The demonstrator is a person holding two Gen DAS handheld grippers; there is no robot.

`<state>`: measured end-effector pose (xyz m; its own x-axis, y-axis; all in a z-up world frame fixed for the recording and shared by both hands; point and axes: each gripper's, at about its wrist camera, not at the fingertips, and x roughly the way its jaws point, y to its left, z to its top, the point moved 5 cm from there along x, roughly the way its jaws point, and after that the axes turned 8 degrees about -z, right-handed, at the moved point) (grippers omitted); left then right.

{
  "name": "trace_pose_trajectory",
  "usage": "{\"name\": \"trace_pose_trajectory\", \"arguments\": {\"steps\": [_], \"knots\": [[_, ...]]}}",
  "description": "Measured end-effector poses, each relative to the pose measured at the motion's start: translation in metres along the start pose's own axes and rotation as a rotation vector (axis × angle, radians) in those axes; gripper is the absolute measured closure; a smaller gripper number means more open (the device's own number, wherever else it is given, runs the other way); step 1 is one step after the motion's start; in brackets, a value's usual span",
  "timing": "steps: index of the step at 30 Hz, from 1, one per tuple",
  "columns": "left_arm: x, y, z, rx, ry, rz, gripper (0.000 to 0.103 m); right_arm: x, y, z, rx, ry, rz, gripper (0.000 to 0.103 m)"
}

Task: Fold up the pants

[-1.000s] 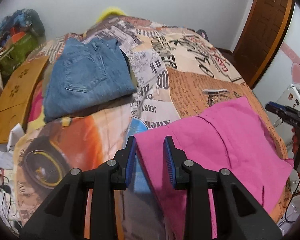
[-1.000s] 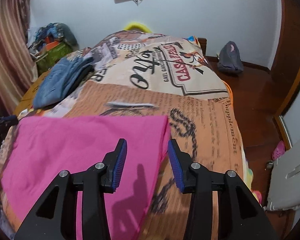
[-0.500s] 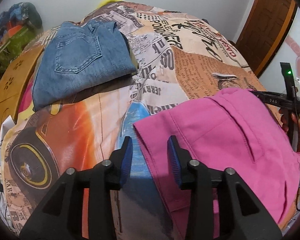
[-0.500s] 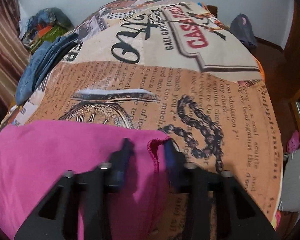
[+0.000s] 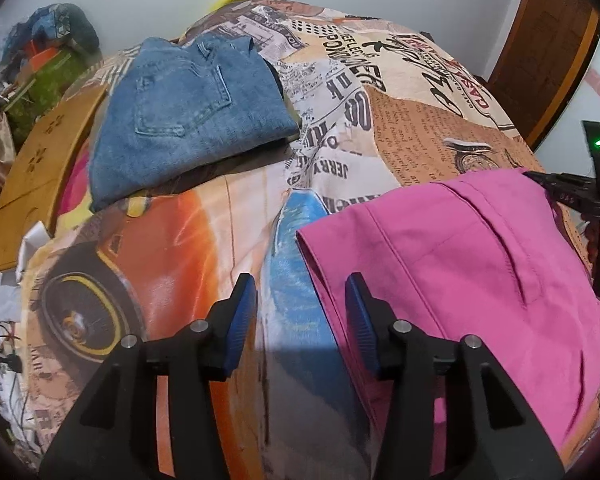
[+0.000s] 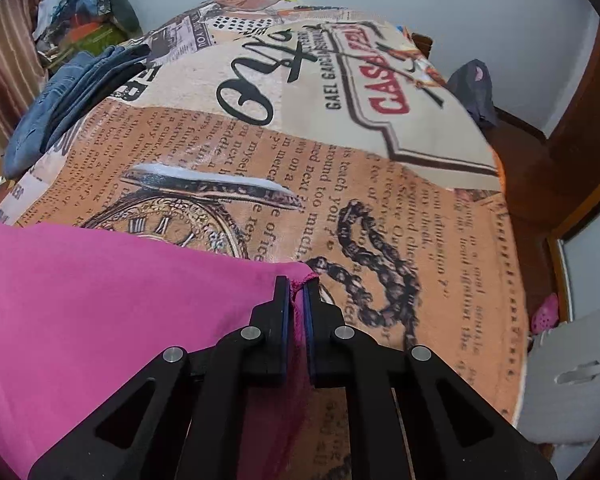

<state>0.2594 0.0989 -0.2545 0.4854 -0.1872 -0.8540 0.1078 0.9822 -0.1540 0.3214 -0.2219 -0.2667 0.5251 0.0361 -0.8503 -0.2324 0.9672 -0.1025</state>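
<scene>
a big bed [image 5: 400, 148] fills both views, with a bright cover full of newspaper print, a car and a pocket watch. a folded pair of blue jeans [image 5: 188, 116] sits far back on it, well apart from the work. the pink pants [image 5: 460, 256] lie flat on the near side of the bed, close to the person. the right gripper [image 6: 296, 296] has changed the most: a second ago its jaws were wide apart over the pink cloth, and now they are squeezed almost together on the far corner of the pants, with the hem pinched between them. the left gripper [image 5: 300, 312] has not grabbed yet. its jaws are wide open, one on each side of the other corner's edge, with nothing in them. so one corner is caught and one is not. i think the left one has to close on its corner next, and then both can lift that edge and fold the pants over. if only one side lifts, the fold may come out crooked.
</scene>
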Motion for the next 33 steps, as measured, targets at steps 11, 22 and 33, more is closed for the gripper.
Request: {"name": "trace_pose_trajectory", "arguments": {"steps": [11,22,33], "knots": [[-0.073,-0.042,-0.006,0.034,-0.12,-0.073,0.05,-0.128,-0.015,-0.009,0.04,-0.193,0.027,0.081],[-0.078,-0.055,-0.069,-0.058,-0.054,-0.155,0.038,-0.18,0.043,-0.048,0.001,-0.281,0.122,0.07],[-0.059,-0.055,-0.097,-0.182,-0.01,-0.254,0.03,-0.158,0.091,-0.086,0.004,-0.223,0.191,0.067]]}}
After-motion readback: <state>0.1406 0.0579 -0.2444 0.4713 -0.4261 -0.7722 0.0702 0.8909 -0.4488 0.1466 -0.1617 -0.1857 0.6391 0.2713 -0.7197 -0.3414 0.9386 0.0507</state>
